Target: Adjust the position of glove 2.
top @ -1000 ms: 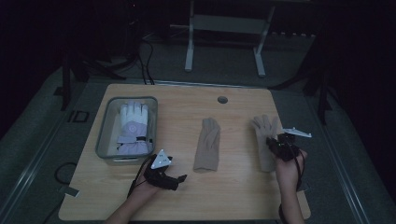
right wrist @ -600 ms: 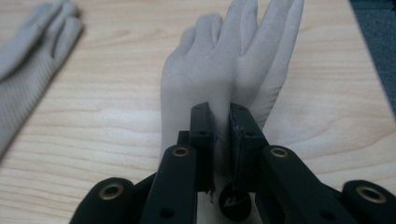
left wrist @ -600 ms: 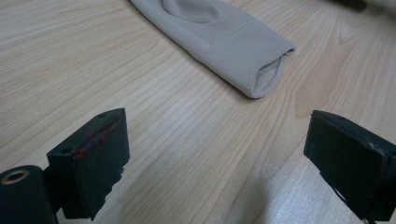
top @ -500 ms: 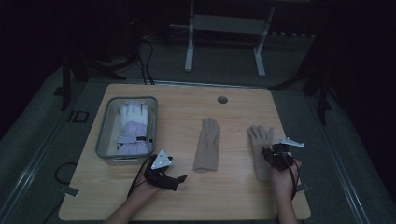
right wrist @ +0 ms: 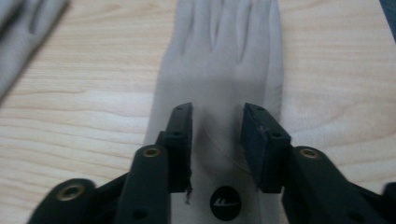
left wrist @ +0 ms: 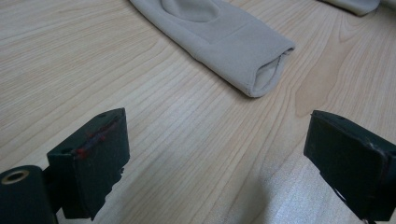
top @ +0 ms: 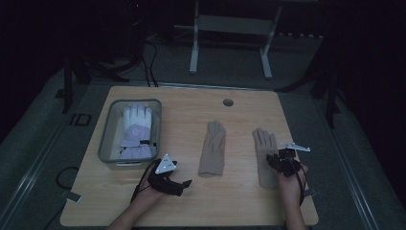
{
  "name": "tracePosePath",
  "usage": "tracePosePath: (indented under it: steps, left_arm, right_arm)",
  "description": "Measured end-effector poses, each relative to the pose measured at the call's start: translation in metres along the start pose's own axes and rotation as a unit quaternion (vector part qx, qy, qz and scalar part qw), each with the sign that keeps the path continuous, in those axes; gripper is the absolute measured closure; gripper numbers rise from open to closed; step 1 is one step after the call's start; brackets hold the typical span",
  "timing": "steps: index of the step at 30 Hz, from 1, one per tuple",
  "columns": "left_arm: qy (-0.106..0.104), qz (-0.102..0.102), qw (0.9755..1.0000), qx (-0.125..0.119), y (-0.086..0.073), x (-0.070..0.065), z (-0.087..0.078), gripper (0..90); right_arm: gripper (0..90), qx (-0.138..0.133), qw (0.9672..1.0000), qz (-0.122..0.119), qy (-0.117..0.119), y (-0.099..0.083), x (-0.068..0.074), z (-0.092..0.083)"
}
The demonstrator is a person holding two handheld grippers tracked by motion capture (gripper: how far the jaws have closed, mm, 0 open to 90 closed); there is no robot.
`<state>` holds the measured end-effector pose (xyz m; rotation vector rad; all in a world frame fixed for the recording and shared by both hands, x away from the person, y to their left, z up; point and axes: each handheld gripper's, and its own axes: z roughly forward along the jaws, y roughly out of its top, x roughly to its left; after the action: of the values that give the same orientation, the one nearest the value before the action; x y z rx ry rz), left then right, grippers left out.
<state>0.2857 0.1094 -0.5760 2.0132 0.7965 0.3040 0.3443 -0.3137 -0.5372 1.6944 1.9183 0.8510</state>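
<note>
Two beige gloves lie flat on the wooden table (top: 191, 206). My right gripper (top: 275, 160) hovers low over the cuff end of the right beige glove (top: 265, 153). Its jaws have just been opening; in the right gripper view my right gripper (right wrist: 217, 126) shows a gap, with the glove (right wrist: 224, 60) lying slack under the pads, not pinched. My left gripper (top: 184, 187) rests near the front edge, wide open (left wrist: 219, 158) and empty. It points at the open cuff of the middle beige glove (top: 213, 147) (left wrist: 219, 32), a short way off.
A clear bin (top: 106, 139) at the left holds a white glove (top: 135, 129). A round hole (top: 228, 102) sits near the table's far edge. A metal stand (top: 230, 28) is on the floor beyond the table.
My right gripper came down and toward the person with the right beige glove, which now lies flat on the table. Its jaws went from shut to parted. The left gripper has not moved.
</note>
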Motion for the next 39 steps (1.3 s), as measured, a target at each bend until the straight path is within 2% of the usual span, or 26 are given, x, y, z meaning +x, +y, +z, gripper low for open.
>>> tracePosePath:
  steps: [1, 5, 9, 13, 17, 22, 25, 26, 28, 29, 30, 31, 34, 39]
  left_arm:
    - [0.000, 0.000, 1.0000, 0.000, 0.000, 0.000, 0.000, 7.1]
    - [0.000, 0.000, 1.0000, 0.000, 0.000, 0.000, 0.000, 7.1]
    - [-0.001, 0.000, 1.0000, 0.000, 0.000, 0.000, 0.000, 7.1]
    - [-0.002, 0.000, 1.0000, 0.000, 0.000, 0.000, 0.000, 7.1]
    - [-0.001, -0.008, 1.0000, -0.003, 0.000, 0.002, -0.001, 7.1]
    - [-0.003, -0.002, 1.0000, 0.000, 0.000, 0.001, 0.000, 7.1]
    - [-0.004, -0.003, 1.0000, 0.000, 0.000, 0.001, 0.000, 7.1]
    - [-0.003, -0.003, 1.0000, 0.000, 0.000, 0.001, 0.000, 7.1]
    - [-0.003, -0.002, 1.0000, 0.001, 0.000, 0.001, 0.000, 7.1]
    - [-0.003, -0.002, 1.0000, 0.001, 0.000, 0.001, 0.000, 7.1]
    - [-0.003, -0.002, 1.0000, 0.000, 0.000, 0.001, 0.000, 7.1]
    - [-0.003, -0.003, 1.0000, 0.000, 0.000, 0.001, 0.000, 7.1]
    - [-0.002, -0.004, 1.0000, -0.001, 0.000, 0.001, 0.000, 7.1]
    - [-0.003, -0.005, 1.0000, -0.002, 0.000, 0.001, 0.000, 7.1]
  right_arm:
    - [56.0, -0.006, 0.9999, -0.007, 0.013, 0.003, -0.002, -0.003]
    - [53.9, -0.012, 0.9981, -0.049, 0.035, 0.008, -0.006, -0.007]
    - [52.7, -0.011, 0.9936, -0.095, 0.061, 0.013, -0.009, -0.007]
    - [52.9, -0.005, 0.9890, -0.133, 0.065, 0.014, -0.012, -0.001]
    - [49.1, 0.002, 0.9870, -0.149, 0.061, 0.013, -0.014, 0.007]
    - [47.0, 0.014, 0.9841, -0.166, 0.062, 0.008, -0.017, 0.019]
    - [53.7, 0.006, 0.9859, -0.154, 0.066, 0.003, -0.018, 0.021]
    - [57.2, 0.003, 0.9875, -0.144, 0.063, 0.002, -0.017, 0.021]
    - [66.7, 0.002, 0.9899, -0.132, 0.052, 0.002, -0.016, 0.021]
    - [66.7, 0.002, 0.9899, -0.132, 0.052, 0.002, -0.016, 0.021]
    - [71.1, 0.003, 0.9907, -0.128, 0.046, 0.002, -0.015, 0.021]
    - [75.9, 0.011, 0.9926, -0.117, 0.031, 0.004, -0.011, 0.021]
    - [79.3, 0.018, 0.9948, -0.098, 0.018, 0.007, -0.009, 0.022]
    - [80.6, 0.009, 0.9970, -0.077, 0.003, 0.012, -0.003, 0.018]
